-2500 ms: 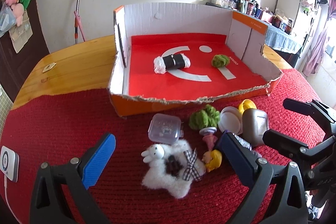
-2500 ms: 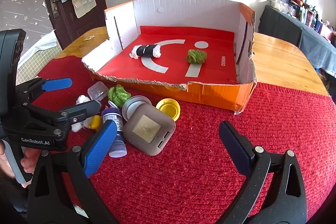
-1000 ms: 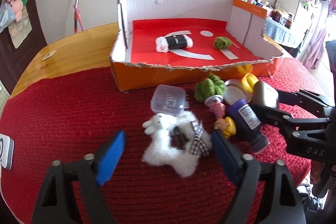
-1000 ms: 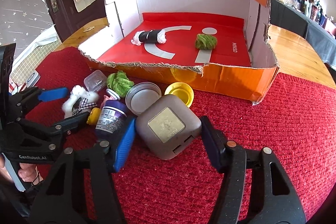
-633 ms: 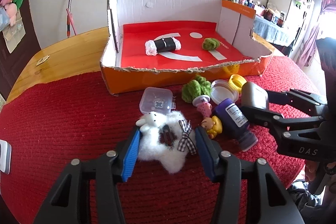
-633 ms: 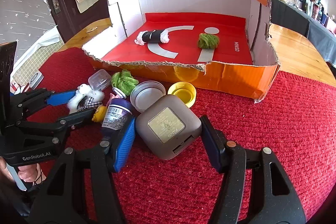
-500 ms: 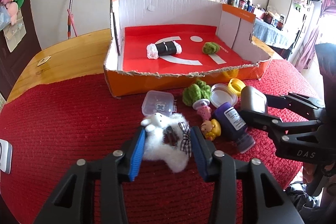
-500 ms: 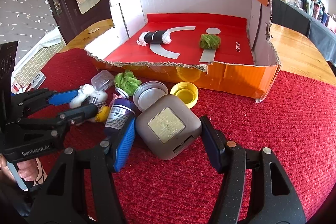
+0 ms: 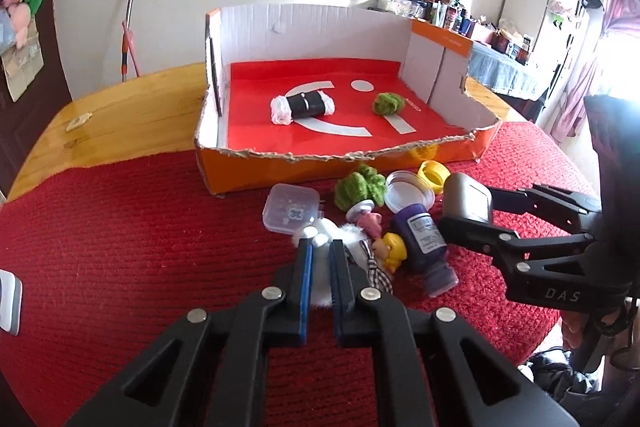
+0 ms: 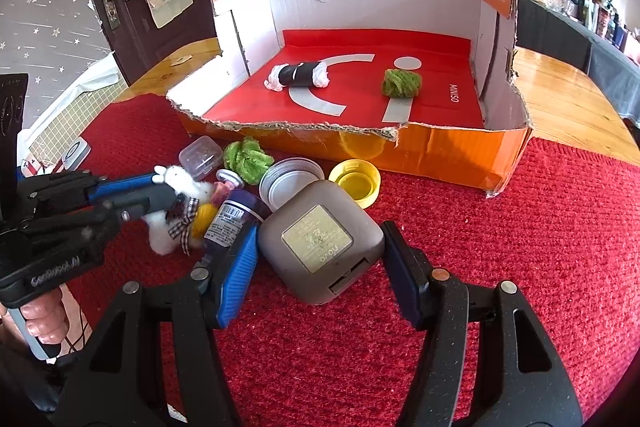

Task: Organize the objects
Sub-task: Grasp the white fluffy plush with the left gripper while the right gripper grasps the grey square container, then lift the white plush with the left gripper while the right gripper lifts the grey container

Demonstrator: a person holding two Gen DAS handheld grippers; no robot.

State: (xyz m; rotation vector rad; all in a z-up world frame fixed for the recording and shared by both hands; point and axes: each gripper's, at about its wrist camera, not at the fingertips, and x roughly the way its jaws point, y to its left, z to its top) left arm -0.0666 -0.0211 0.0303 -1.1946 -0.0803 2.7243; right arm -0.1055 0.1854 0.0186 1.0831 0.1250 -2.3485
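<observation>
My left gripper (image 9: pixel 320 247) is shut on a white fluffy plush toy (image 9: pixel 354 241) with a checked bow, on the red mat just in front of the box. The same plush toy (image 10: pixel 182 187) and left gripper (image 10: pixel 166 189) show at the left of the right wrist view. My right gripper (image 10: pixel 319 229) is shut on a grey square case (image 10: pixel 320 239), one pad pressing on each side of it. The orange cardboard box (image 10: pixel 440 155) with a red floor holds a black-and-white roll (image 10: pixel 298 75) and a green pompon (image 10: pixel 401 83).
Between the grippers lie a purple bottle (image 10: pixel 232 219), a yellow-headed figure (image 9: pixel 394 247), a metal lid (image 10: pixel 290 183), a yellow cap (image 10: pixel 356 183), another green pompon (image 10: pixel 246 157) and a small clear box (image 10: pixel 200 155). A white device (image 9: pixel 8 301) sits at the mat's left edge.
The left jaws have closed from wide apart onto the white plush toy, squeezing it narrow. The right gripper has stayed on the grey case.
</observation>
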